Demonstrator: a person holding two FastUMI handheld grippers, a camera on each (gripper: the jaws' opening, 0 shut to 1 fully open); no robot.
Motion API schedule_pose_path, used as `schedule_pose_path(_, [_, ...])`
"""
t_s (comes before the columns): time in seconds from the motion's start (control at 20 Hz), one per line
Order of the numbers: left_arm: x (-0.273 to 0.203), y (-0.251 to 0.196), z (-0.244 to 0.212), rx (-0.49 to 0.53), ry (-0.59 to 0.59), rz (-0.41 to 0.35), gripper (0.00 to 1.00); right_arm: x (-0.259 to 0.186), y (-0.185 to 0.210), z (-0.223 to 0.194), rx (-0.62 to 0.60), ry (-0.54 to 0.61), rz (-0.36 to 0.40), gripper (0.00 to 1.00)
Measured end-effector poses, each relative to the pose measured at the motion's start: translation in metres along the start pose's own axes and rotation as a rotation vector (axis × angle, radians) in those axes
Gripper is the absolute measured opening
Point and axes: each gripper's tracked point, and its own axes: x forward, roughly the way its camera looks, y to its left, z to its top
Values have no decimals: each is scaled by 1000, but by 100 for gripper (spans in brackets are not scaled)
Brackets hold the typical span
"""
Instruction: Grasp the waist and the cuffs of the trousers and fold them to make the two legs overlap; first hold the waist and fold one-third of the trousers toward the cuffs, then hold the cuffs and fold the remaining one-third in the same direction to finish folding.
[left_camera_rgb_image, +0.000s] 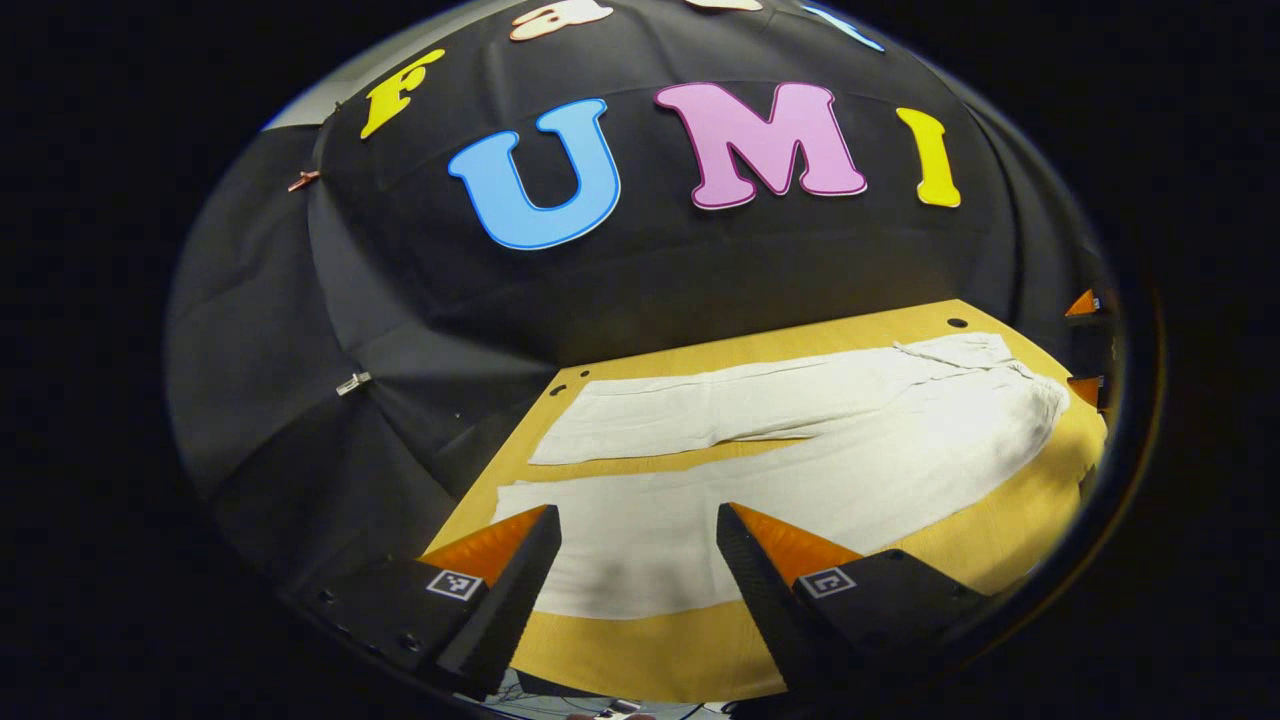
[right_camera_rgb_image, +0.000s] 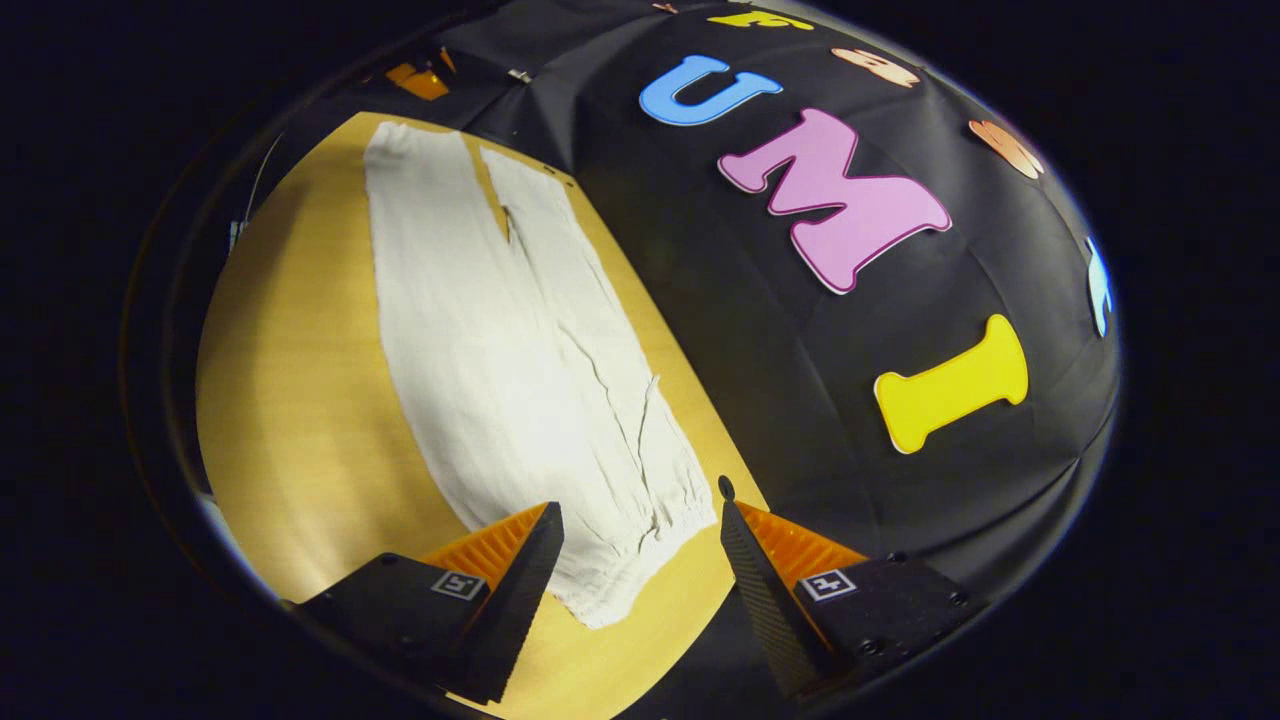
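White trousers (left_camera_rgb_image: 800, 470) lie flat on the wooden table (left_camera_rgb_image: 650, 650), the two legs spread apart in a narrow V. In the left gripper view the cuffs point left and the waist (left_camera_rgb_image: 1030, 400) lies at the far right. My left gripper (left_camera_rgb_image: 638, 510) is open, hovering over the near leg's cuff end (left_camera_rgb_image: 580, 560). In the right gripper view the trousers (right_camera_rgb_image: 500, 340) stretch away from me, and their gathered waist (right_camera_rgb_image: 630, 560) sits between the fingers of my open right gripper (right_camera_rgb_image: 640, 500), just above the cloth. Neither gripper holds anything.
The table (right_camera_rgb_image: 290, 400) has bare wood in front of the near leg and beside the waist. Its far edge meets the black cloth wall (left_camera_rgb_image: 700, 280). A small hole (left_camera_rgb_image: 957, 323) marks the table's far corner by the waist. Metal clips (left_camera_rgb_image: 352, 383) pin the cloth.
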Motion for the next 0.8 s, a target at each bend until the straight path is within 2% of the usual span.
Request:
schedule_pose_path(0.35, [4,-2,-10,8,32,-4,99,9,44,-75,-253,114,157,97])
schedule_pose_path(0.6, [4,11,-20,2,61,27,99,29,54,-106,-327,177,192,97])
schedule_pose_path(0.8, [-1,23,-29,-22,89,62,99,52,49,-104,-434,157,155,95])
